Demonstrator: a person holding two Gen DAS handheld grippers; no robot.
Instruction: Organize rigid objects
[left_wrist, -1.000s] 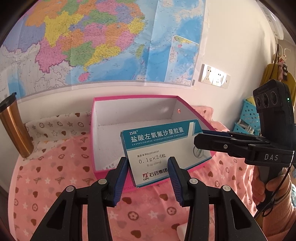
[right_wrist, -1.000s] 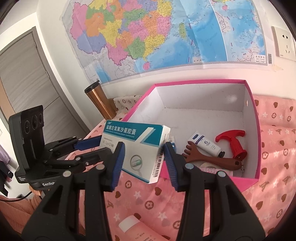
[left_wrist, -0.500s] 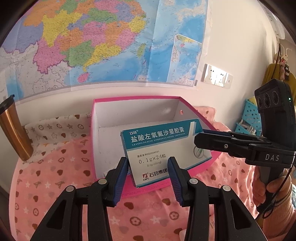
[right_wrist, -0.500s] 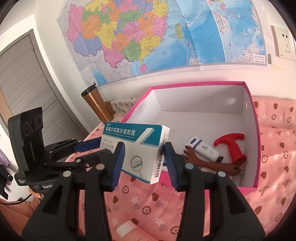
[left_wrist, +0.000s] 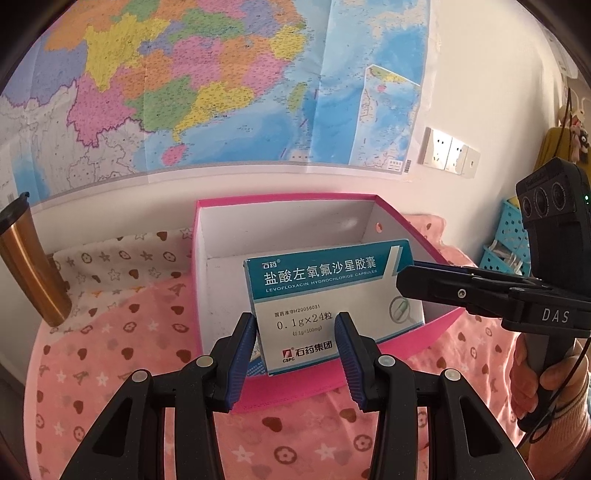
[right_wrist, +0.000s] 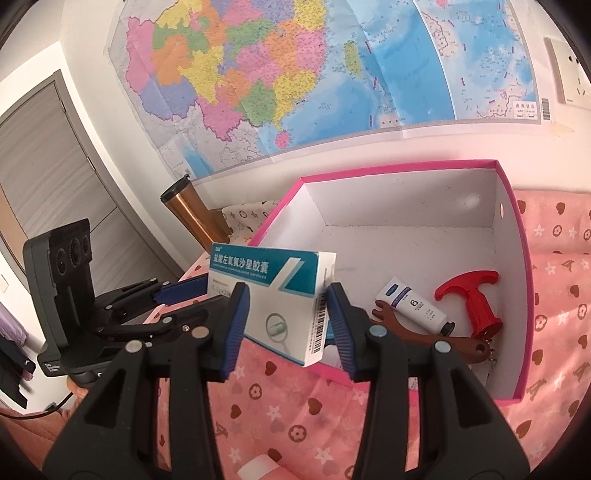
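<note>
Slightly nearer now, we carry the teal-and-white cardboard medicine carton (left_wrist: 325, 295) towards the pink-rimmed white storage box (right_wrist: 517, 295). Both the left gripper (left_wrist: 297, 347) and the right gripper (right_wrist: 286, 321) pinch it; release comes next.

The medicine box (left_wrist: 328, 295) carries the most print. Its teal band reads "盐酸左氧氟沙星胶囊" in large white characters, with "LEVOFLOXACIN HYDROCHLORIDE CAPSULES" beneath and "石药" at the upper left. On the white part below stand "国药准字H20056031", "0.1g×24粒", "(0.1g×100mg)", and at the bottom a red logo with "CSPC" and "石药集团". A barcode runs down the box's narrow side. The right tool (left_wrist: 554, 314) bears "DAS" in white letters on its black body. The small white tube (right_wrist: 412, 308) in the pink box (right_wrist: 399, 171) shows a "6"; its finer print is too small to read.
</note>
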